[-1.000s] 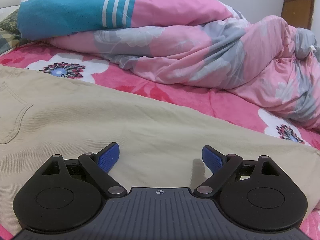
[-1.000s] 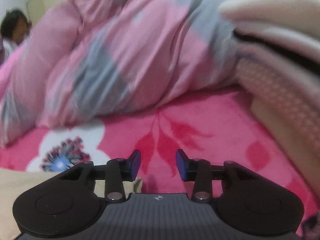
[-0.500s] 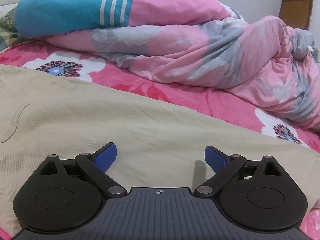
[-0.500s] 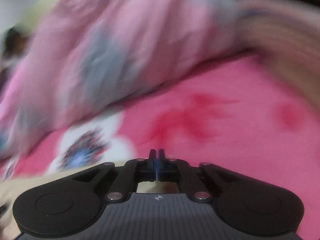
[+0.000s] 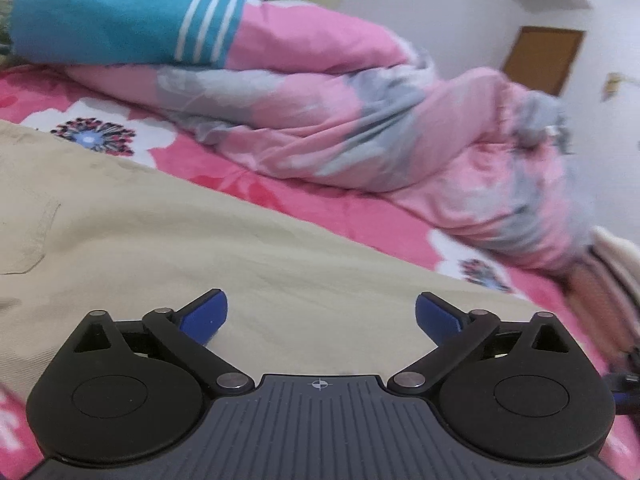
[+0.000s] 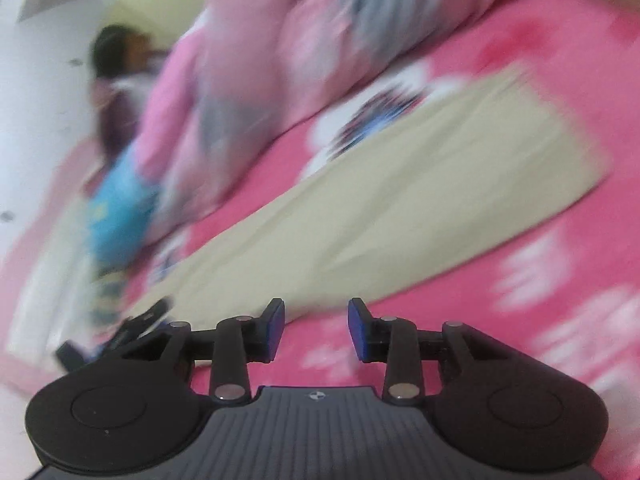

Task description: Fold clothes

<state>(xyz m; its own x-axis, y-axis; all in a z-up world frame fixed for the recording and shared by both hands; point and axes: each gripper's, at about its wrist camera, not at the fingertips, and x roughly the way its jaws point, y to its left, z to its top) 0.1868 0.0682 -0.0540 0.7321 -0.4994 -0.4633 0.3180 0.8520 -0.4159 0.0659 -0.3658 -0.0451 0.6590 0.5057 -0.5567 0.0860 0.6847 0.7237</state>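
- Left wrist view: the beige trousers (image 5: 208, 248) are seen spread flat on the pink floral bed (image 5: 360, 216); the left tool (image 5: 320, 314), just opened wider, is held above them, gripping nothing.
- Right wrist view, blurred: the right tool (image 6: 316, 328), just reopened partway, is empty beside the trousers' edge.
- Risk, judged: the crumpled duvet (image 5: 360, 120) nearby could be pinched with the cloth, or only one layer caught, leaving a skewed fold.

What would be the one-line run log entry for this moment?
garment: beige trousers flat on bed | left gripper: open, empty | right gripper: open, empty, just reopened
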